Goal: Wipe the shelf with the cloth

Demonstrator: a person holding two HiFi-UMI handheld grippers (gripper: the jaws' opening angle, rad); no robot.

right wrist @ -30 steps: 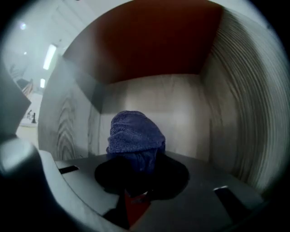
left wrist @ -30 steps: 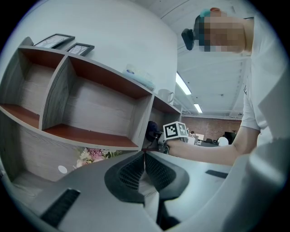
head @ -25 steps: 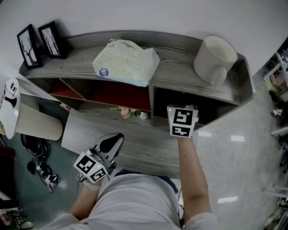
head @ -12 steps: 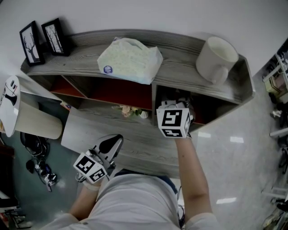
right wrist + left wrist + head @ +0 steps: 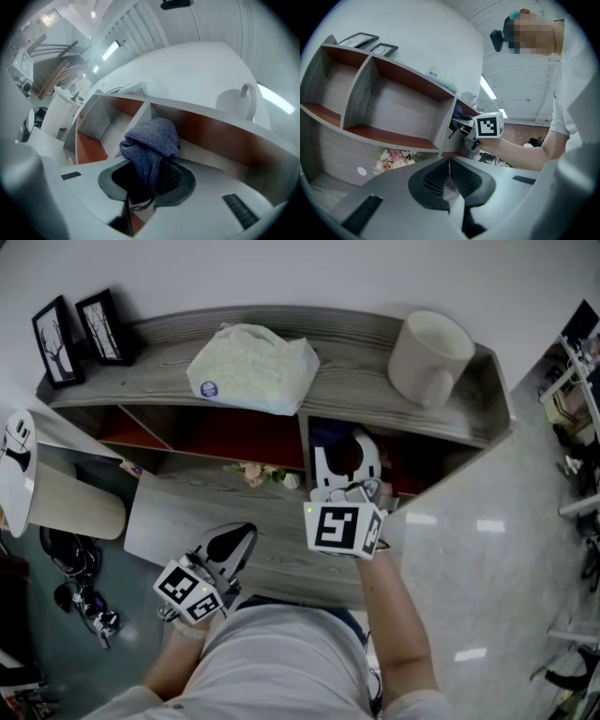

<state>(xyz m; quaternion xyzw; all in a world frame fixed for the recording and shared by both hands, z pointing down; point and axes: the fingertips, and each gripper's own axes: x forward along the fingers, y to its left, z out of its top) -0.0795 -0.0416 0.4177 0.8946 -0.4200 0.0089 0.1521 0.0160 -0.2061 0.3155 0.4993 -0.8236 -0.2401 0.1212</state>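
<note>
Right gripper (image 5: 345, 461) drawn back from shelf (image 5: 356, 345) compartment, jaws pinching bunched blue-grey cloth (image 5: 153, 139), left gripper (image 5: 237, 534) jaws together

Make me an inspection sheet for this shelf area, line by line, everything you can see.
Surface: grey wooden shelf, red-lined inside; no dirt discernible.
Job's things: blue cloth bunched in the right gripper, at the right compartment.
Clutter: two picture frames, white soft pack and white mug on top; flowers below.
Grippers: right gripper shut on the cloth; left gripper shut, empty.
Cables: dark tangle on the floor at left, possibly cords.
Surroundings: white wall, glossy floor.
</note>
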